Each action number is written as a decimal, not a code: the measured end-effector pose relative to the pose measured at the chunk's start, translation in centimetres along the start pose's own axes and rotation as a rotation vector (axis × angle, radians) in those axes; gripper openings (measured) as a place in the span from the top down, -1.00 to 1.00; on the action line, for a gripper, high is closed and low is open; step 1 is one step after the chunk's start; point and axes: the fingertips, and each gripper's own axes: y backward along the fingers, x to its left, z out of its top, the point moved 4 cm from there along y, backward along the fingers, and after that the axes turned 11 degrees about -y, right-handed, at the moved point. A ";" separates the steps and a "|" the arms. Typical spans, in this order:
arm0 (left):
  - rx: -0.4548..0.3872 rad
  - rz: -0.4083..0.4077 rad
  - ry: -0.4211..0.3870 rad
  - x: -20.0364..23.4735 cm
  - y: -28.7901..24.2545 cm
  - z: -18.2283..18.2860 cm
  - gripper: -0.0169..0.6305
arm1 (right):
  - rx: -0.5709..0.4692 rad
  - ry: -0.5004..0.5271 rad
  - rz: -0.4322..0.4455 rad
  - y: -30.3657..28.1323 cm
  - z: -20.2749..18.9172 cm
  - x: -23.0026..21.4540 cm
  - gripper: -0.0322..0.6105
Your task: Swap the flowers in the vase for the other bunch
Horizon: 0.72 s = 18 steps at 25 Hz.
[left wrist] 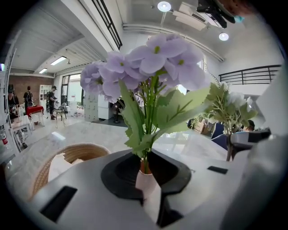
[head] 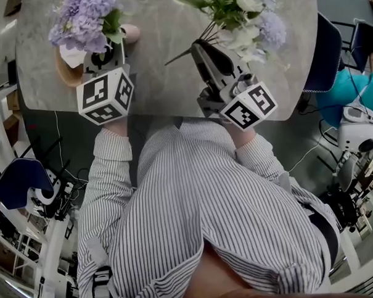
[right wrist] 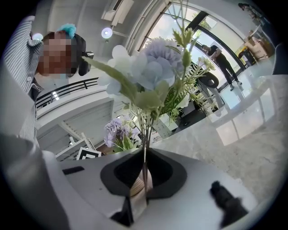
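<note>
Striped shirt (head: 195,200): the wearer's torso filled the lower head view; both marker cubes sat just beyond it, over the near edge of the bench (head: 165,84).
Left gripper (head: 102,58): at 11 o'clock; fingers (left wrist: 118,173) were clenched on the neck of the pink vase (left wrist: 146,186).
Task thing: the purple bunch (head: 85,20) stood in that vase, not yet taken out.
Right gripper (right wrist: 144,175): at 1 o'clock; fingers pinched the thin stems (right wrist: 145,148) of the pale bunch (head: 245,13), blooms carried above the bench.
Risk 1: both grippers were occupied, so nothing was free to draw the purple bunch; forcing it could tip the vase.
Risk 2: the pale stems looked thin, so the bunch could swivel or slide in the pinch.
Risk 3: the two bunches could tangle if they were brought together.
Left gripper view only: vase mouth with stems inside; wicker basket (left wrist: 76,152) at 8 o'clock.
Right gripper view only: the pinch on the stems; purple bunch beyond, at 9 o'clock.
Head view only: both grippers at once, well apart.
</note>
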 end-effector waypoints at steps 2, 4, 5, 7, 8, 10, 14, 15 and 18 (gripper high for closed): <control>-0.005 0.002 -0.001 0.3 0.2 0.3 0.77 | -0.001 0.007 0.004 -0.2 0.3 0.3 0.79; -0.014 0.003 0.001 0.4 0.4 0.7 0.78 | -0.001 0.014 0.010 -0.4 0.6 0.6 0.79; -0.018 0.003 0.002 0.4 0.5 0.9 0.78 | 0.000 0.017 0.014 -0.4 0.7 0.7 0.79; -0.022 0.001 0.001 0.3 0.6 1.0 0.78 | 0.005 0.021 0.019 -0.5 0.8 0.7 0.79; -0.025 0.000 0.001 0.3 0.8 1.1 0.78 | 0.006 0.023 0.021 -0.4 0.7 0.7 0.79; -0.036 -0.001 0.000 0.3 1.2 1.3 0.78 | 0.005 0.028 0.028 -0.5 0.8 1.0 0.79; -0.063 0.007 0.005 0.5 2.1 2.2 0.78 | 0.002 0.051 0.048 -0.6 1.4 2.1 0.79; -0.070 0.009 0.007 0.6 2.4 2.4 0.78 | 0.002 0.056 0.051 -0.7 1.5 2.3 0.79; -0.098 0.014 0.015 0.9 3.3 3.2 0.78 | -0.003 0.073 0.061 -0.9 1.9 3.2 0.79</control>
